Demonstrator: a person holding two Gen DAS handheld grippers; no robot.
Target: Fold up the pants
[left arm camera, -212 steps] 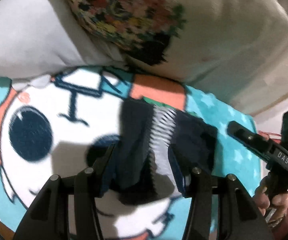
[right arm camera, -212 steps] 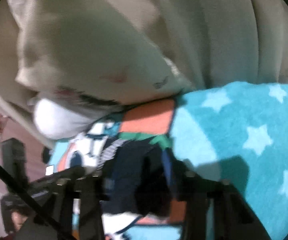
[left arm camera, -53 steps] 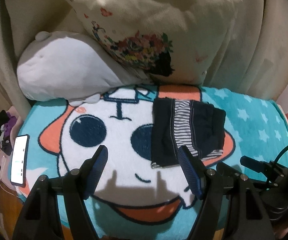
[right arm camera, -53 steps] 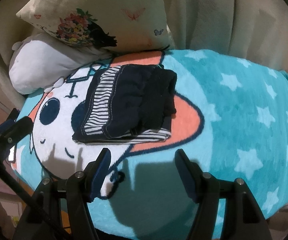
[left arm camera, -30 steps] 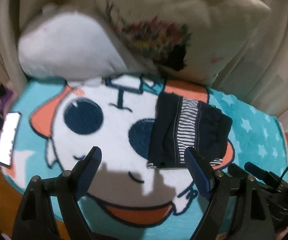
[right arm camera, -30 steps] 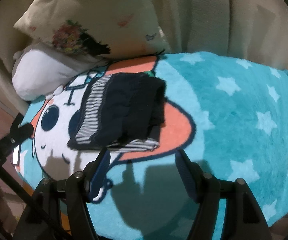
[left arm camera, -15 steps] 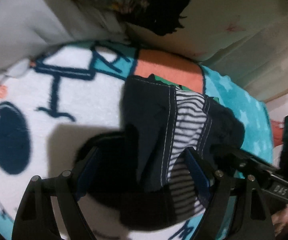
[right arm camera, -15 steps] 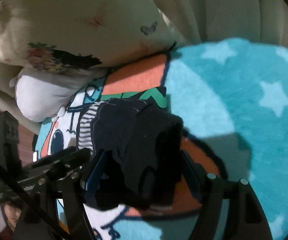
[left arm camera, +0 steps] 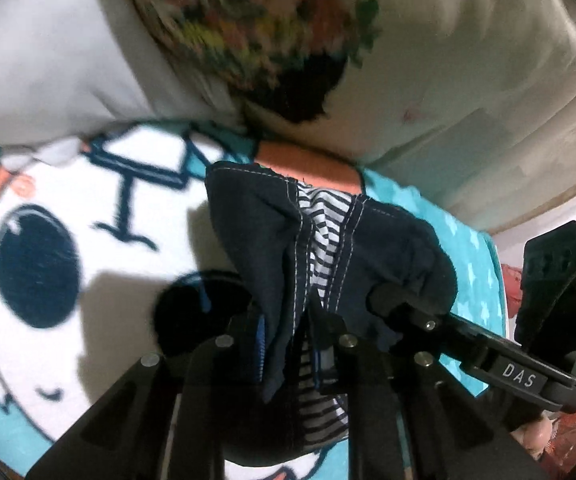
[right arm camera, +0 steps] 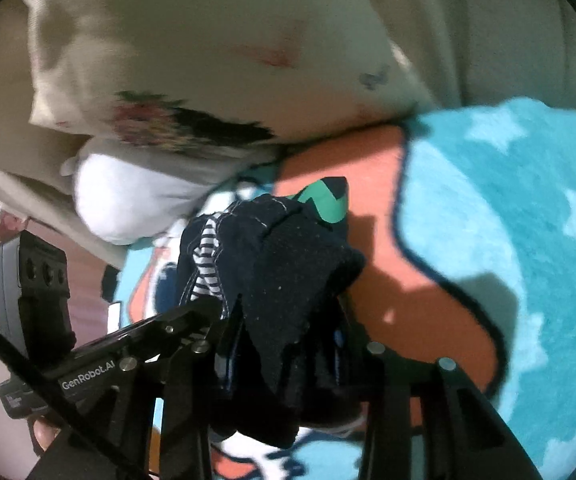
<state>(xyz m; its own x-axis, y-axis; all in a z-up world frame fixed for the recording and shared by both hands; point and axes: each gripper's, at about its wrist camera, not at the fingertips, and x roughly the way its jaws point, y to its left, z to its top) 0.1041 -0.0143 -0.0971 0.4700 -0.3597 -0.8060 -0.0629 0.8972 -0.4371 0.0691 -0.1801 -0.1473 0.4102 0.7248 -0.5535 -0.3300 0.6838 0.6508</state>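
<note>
Bedding fills both views: a turquoise cartoon blanket with cushions propped at its far edge. On its orange patch lie the navy pants, already a compact bundle with striped lining showing, long axis running away from both cameras. Left gripper has its jaws closing, the bundle's near left edge bunched between them; right gripper is likewise closing on the near right edge. Both hold near corners side by side, so the fold probably carries this edge toward the cushions.
</note>
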